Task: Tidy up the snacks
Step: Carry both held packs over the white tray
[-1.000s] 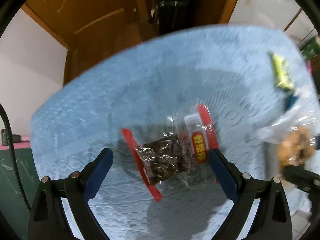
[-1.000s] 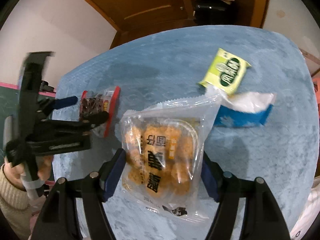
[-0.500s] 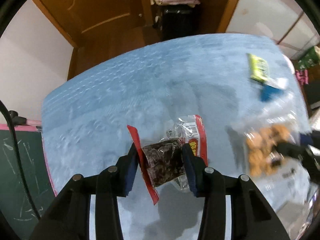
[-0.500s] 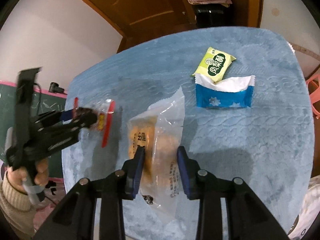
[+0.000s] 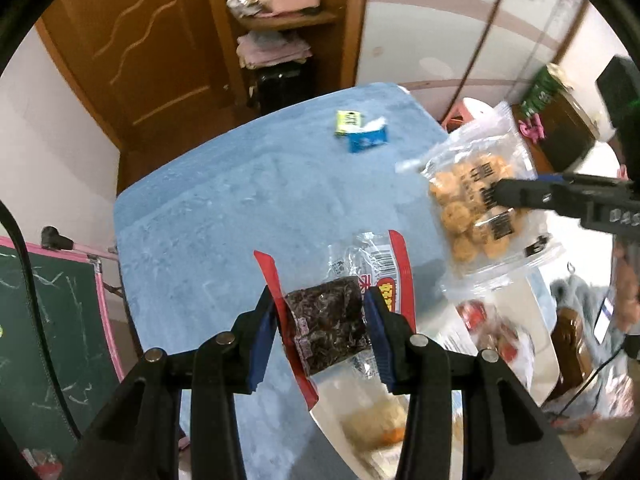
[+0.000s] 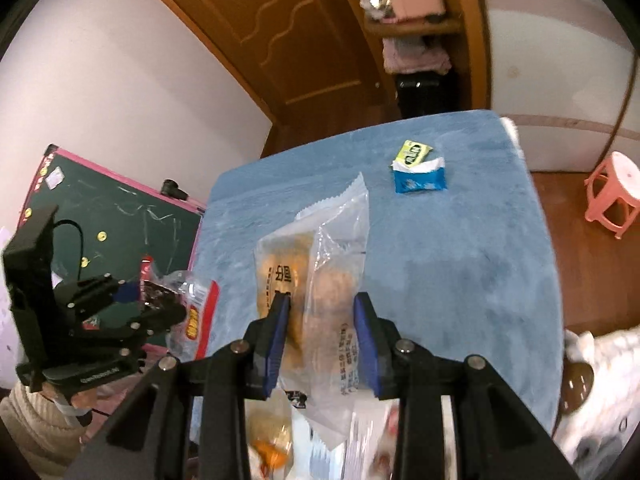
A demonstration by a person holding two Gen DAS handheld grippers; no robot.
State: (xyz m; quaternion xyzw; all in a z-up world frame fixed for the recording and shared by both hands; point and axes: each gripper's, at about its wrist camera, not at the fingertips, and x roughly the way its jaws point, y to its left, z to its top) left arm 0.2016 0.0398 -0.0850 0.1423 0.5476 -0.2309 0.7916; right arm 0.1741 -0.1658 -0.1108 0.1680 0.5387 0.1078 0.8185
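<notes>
My left gripper (image 5: 322, 308) is shut on a clear red-edged packet of dark dried fruit (image 5: 326, 324) and holds it in the air above the near edge of the blue-covered table (image 5: 240, 216). My right gripper (image 6: 322, 308) is shut on a clear bag of round golden biscuits (image 6: 308, 288), also lifted. The biscuit bag (image 5: 472, 204) and the right gripper show at the right of the left wrist view. The left gripper with its packet (image 6: 192, 300) shows at the left of the right wrist view. A green packet (image 6: 412, 152) and a blue-white packet (image 6: 420, 178) lie on the far side of the table.
More snack packets in a white container (image 5: 400, 420) lie blurred below the grippers. A green chalkboard with a pink frame (image 6: 104, 216) stands left of the table. A pink stool (image 6: 612, 192) stands on the right. A wooden door (image 5: 136, 48) and shelves lie behind.
Both grippers have closed on their packets and lifted them off the table, pulling back toward the near edge. The green and blue packets have stayed in place.
</notes>
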